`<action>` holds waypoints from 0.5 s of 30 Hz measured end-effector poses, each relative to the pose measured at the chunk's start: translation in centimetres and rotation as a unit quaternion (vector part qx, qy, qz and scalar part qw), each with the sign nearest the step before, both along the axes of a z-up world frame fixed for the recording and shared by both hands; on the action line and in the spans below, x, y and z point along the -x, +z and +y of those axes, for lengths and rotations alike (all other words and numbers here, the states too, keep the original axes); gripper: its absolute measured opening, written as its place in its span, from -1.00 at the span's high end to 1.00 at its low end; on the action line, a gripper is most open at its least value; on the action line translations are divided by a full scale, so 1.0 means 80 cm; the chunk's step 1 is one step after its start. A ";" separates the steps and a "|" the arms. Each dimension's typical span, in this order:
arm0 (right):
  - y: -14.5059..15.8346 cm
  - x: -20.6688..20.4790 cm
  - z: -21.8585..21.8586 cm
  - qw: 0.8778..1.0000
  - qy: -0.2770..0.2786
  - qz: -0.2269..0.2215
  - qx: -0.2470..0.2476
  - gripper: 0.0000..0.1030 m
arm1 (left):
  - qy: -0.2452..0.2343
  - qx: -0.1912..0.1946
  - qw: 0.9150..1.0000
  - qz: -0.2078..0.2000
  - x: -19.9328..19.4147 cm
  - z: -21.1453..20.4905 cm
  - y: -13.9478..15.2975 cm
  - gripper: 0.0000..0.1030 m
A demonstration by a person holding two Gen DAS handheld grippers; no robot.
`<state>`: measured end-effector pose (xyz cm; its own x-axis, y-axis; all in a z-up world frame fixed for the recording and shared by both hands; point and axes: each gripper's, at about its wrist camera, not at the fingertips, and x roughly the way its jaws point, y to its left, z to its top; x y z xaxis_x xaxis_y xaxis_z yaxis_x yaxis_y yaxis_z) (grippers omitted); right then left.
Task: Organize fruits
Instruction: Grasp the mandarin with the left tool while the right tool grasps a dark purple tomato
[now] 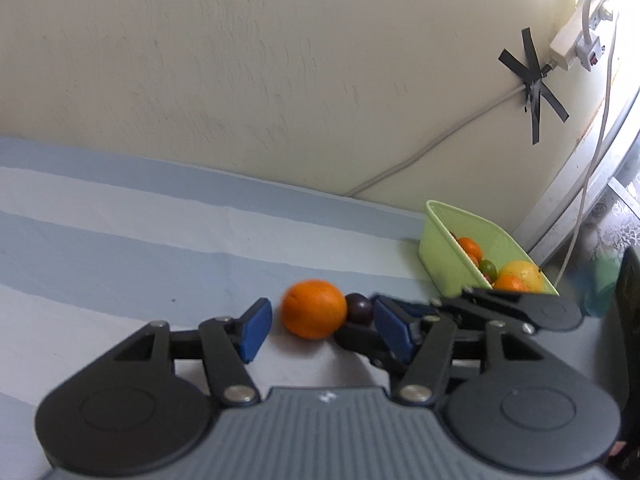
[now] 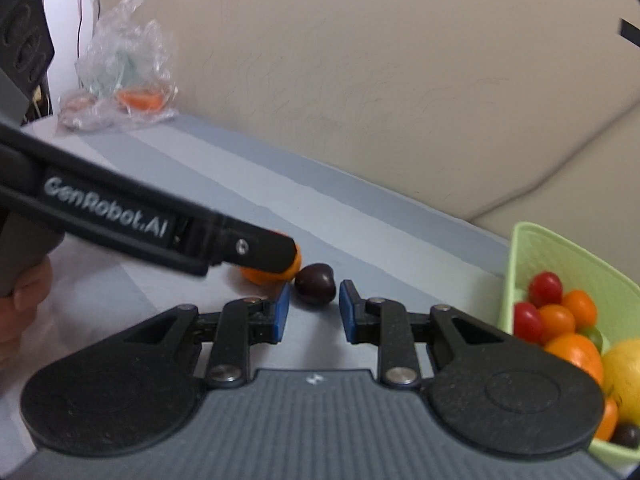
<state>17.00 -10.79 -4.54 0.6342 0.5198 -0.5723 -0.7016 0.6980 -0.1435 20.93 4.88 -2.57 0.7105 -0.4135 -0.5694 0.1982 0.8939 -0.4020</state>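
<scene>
An orange (image 1: pixel 314 309) lies on the blue-striped cloth (image 1: pixel 120 240), touching a dark plum (image 1: pixel 359 308) on its right. My left gripper (image 1: pixel 318 326) is open, its blue pads on either side of the orange, not touching it. My right gripper (image 2: pixel 313 310) is open just short of the plum (image 2: pixel 315 284); it also shows in the left wrist view (image 1: pixel 400 320) beside the plum. The left gripper's arm (image 2: pixel 140 220) hides most of the orange (image 2: pixel 272 274) in the right wrist view. A green basket (image 1: pixel 440 256) (image 2: pixel 560 256) holds oranges, cherry tomatoes, a yellow fruit and more.
A cream wall runs behind the table, with a white cable (image 1: pixel 440 136) and a power strip (image 1: pixel 568 40) taped to it. A crumpled clear plastic bag (image 2: pixel 124 64) lies at the table's far left corner. A dark box (image 2: pixel 20 40) stands left of it.
</scene>
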 end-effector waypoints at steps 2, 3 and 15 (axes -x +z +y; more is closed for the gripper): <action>-0.002 -0.005 0.005 1.000 0.006 -0.005 -0.002 0.41 | 0.007 -0.006 1.000 -0.008 0.000 -0.003 -0.001 -0.11; -0.002 -0.008 0.006 1.000 0.008 -0.004 -0.005 0.42 | 0.008 -0.010 1.000 -0.010 -0.001 -0.006 -0.001 -0.09; 0.005 0.045 -0.046 0.999 -0.010 -0.013 -0.036 0.53 | -0.016 -0.008 1.000 -0.019 0.046 -0.030 0.004 0.33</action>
